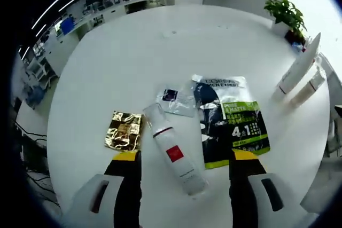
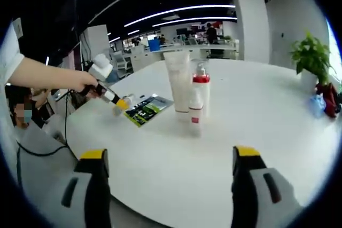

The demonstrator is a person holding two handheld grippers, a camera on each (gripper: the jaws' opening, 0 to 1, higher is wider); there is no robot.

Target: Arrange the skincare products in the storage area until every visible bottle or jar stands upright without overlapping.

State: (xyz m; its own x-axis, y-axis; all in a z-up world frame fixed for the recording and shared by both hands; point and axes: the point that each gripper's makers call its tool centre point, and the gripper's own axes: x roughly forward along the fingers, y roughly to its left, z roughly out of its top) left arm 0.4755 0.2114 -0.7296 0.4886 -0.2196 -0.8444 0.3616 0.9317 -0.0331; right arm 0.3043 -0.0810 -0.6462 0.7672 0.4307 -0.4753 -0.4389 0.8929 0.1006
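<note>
A: Left gripper view, materials and shapes?
B: Round, smooth white surface (image 1: 133, 57); on it a white plastic tube (image 1: 173, 150) w/ red square label and a dark band near its cap, lying flat; a glossy dark-and-green sachet (image 1: 231, 121), flat, printed "4 in 1"; a small clear packet (image 1: 175, 100) w/ dark patch; a crinkled gold foil packet (image 1: 124, 130). Far right, two more white tubes (image 1: 299, 76) side by side, w/ red bands.

A: Left gripper (image 1: 184, 172)?
B: Jaws wide apart, yellow-tipped, holding nothing; tube's lower end lies between them, contact not evident.

A: Tube's axis?
B: Long axis runs diagonally, cap end toward upper left in the view, crimped end toward the gripper; foil packet just beside cap end, sachet just beside its other side.

A: Right gripper view?
B: Right gripper (image 2: 171, 177) also wide, nothing held, above bare surface. Ahead, a tall white tube (image 2: 178, 81) stands upright, cap down; touching or just in front, a slim upright pump bottle (image 2: 197, 100) w/ red collar; overlap cannot be told. Left gripper appears at left in a person's hand (image 2: 80, 81), over the sachet. A potted plant (image 2: 310, 60) sits at far right.
</note>
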